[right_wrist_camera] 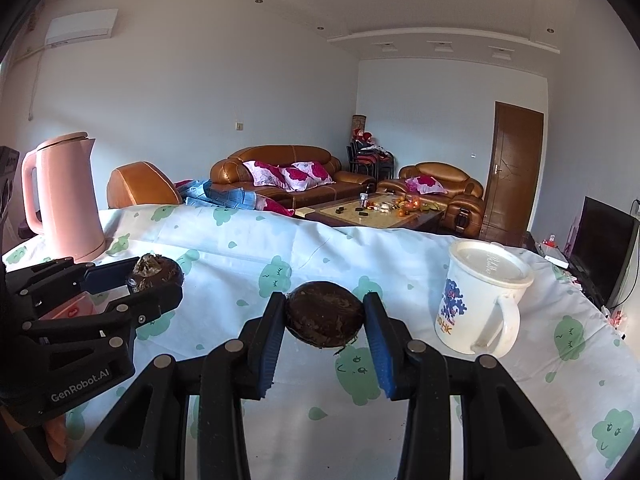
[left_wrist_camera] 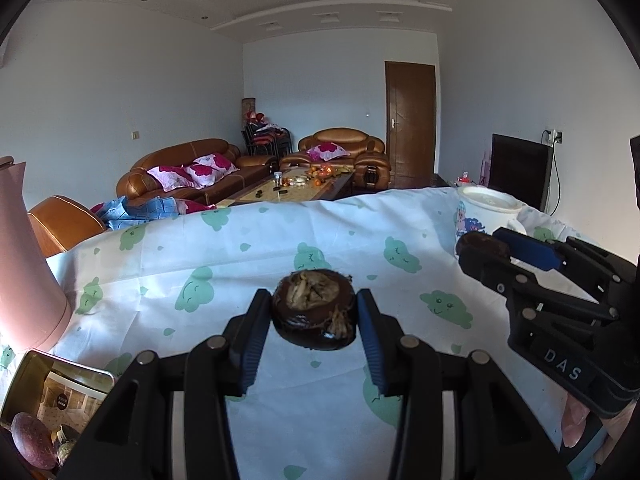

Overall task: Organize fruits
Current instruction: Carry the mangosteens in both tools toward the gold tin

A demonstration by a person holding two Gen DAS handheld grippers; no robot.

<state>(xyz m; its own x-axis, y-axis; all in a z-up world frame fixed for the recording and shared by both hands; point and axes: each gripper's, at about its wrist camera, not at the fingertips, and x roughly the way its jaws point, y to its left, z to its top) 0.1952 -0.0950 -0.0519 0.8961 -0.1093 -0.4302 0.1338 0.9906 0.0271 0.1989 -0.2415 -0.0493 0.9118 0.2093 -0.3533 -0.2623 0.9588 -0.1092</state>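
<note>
My left gripper is shut on a dark brown round fruit with a pale dried patch on top, held above the cloth-covered table. My right gripper is shut on a second dark brown round fruit, also off the table. In the left wrist view the right gripper shows at the right edge with its fruit. In the right wrist view the left gripper shows at the left with its fruit. A metal tin at the lower left holds more brownish fruits.
A pink kettle stands at the table's far left. A white lidded mug stands to the right of my right gripper. Beyond the table's far edge are brown sofas and a coffee table.
</note>
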